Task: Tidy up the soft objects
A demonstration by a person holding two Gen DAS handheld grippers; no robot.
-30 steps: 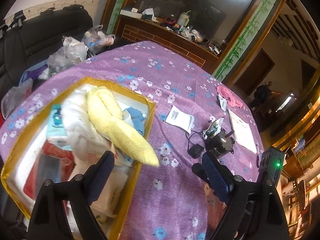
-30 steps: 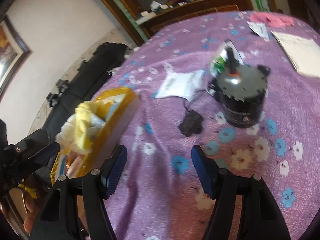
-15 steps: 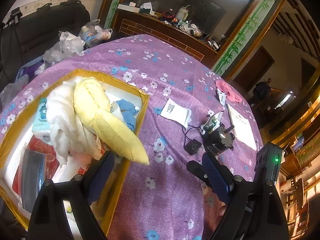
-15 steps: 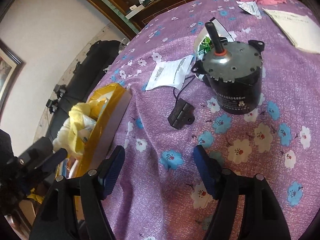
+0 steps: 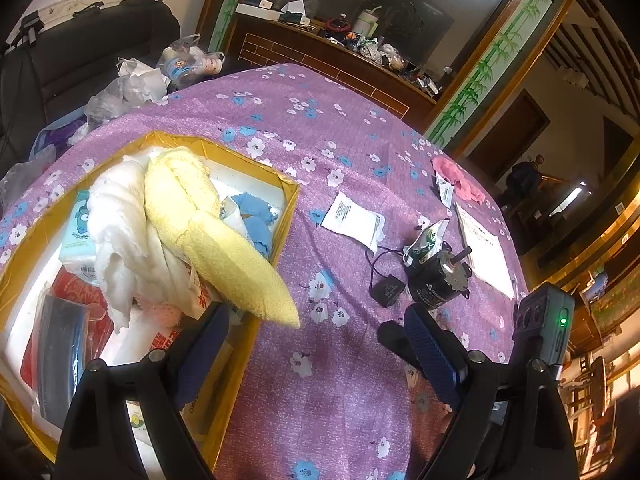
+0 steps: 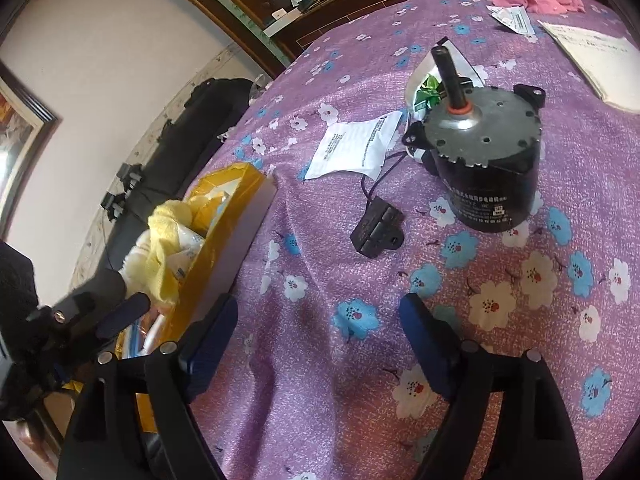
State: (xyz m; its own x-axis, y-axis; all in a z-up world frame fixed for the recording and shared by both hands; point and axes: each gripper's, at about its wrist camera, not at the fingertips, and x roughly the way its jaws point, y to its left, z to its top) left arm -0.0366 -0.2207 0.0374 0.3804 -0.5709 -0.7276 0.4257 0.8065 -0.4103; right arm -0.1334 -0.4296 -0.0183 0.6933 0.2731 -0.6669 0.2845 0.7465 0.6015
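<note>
A yellow-rimmed box (image 5: 286,216) on the purple flowered tablecloth holds a yellow towel (image 5: 208,232) that hangs over its right rim, a white cloth (image 5: 120,220) and a blue cloth (image 5: 252,216). A pink cloth (image 5: 458,178) lies far right on the table, also in the right wrist view (image 6: 536,0). My left gripper (image 5: 316,344) is open and empty, just below the towel's tip. My right gripper (image 6: 320,332) is open and empty over bare tablecloth, right of the box (image 6: 240,216). The towel (image 6: 166,240) shows there too.
A black motor (image 6: 484,164) with a wired black plug (image 6: 376,228) stands ahead of the right gripper. A white leaflet (image 6: 356,148), a green packet (image 6: 428,92) and a paper sheet (image 6: 592,56) lie around it. A tissue pack (image 5: 78,240) and red packets sit in the box.
The left gripper has pulled back and up, so more of the box and table shows. The right gripper has moved closer to the motor. The towel stays draped over the box rim.
</note>
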